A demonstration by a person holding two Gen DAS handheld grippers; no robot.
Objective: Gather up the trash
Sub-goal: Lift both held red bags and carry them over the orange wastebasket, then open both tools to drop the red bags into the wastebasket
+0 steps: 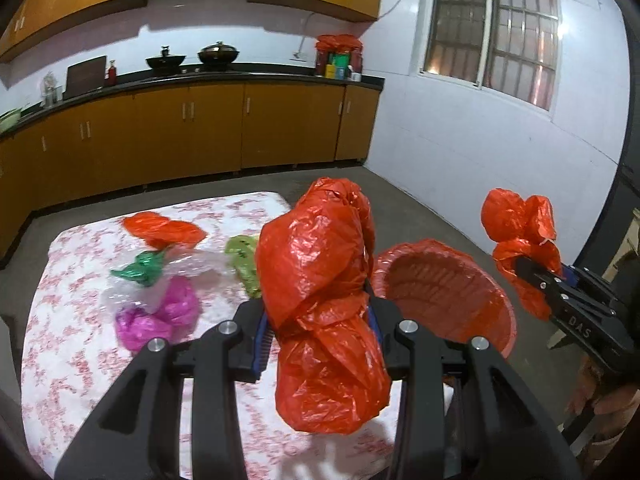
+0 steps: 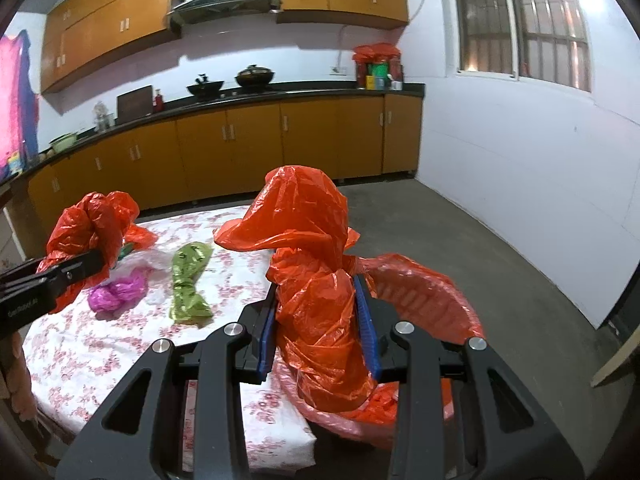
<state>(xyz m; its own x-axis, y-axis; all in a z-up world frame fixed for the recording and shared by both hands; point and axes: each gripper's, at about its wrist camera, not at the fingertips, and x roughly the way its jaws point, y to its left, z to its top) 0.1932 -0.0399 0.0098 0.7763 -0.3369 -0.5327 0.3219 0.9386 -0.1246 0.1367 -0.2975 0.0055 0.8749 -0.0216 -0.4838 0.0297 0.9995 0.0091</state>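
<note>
Red bags (image 1: 320,300) beside bin rim (image 2: 460,292)

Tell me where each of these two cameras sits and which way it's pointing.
Left wrist: on the left gripper, facing the floral table and cabinets; its fingers clamp an orange bag; right gripper shows at right.
Right wrist: on the right gripper, above the red bin, clamping another orange bag; left gripper shows at left.
Shared: table, bin, green bag, counter.

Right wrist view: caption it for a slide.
Right gripper holds a red bag above the lined bin beside the table.
</note>
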